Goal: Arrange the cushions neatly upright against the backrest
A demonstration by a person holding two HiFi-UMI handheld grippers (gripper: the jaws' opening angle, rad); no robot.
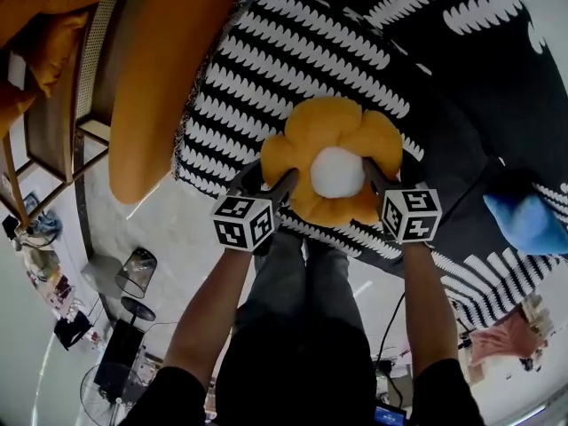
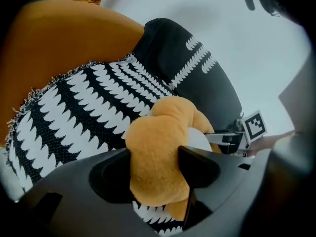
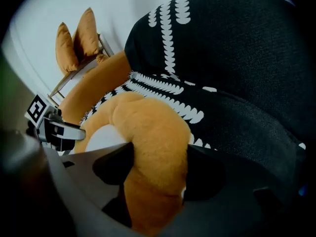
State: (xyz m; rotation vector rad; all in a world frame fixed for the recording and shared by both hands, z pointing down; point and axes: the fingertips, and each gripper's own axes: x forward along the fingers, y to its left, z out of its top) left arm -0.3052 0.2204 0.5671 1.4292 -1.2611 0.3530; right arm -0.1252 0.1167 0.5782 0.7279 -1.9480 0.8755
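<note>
Task's thing: the orange flower-shaped plush cushion with a round white centre is at the front edge of the black sofa seat with white leaf stripes. Its white face is turned up towards you. Whether it rests on the seat or is lifted clear cannot be told.
Left gripper: your fingers are clenched on the flower cushion's left petal, which bulges between them.
Right gripper: your fingers are grasping the opposite petal the same way.
Key relation: the flower cushion sits between your two grippers, neither hand nearer. The black backrest looks to lie beyond it, across the sofa seat from you.
Coming move: probably carry it across the sofa seat and tip its face forward.
Also at the sofa seat: a long orange bolster at its left end and a blue cushion at its right.
</note>
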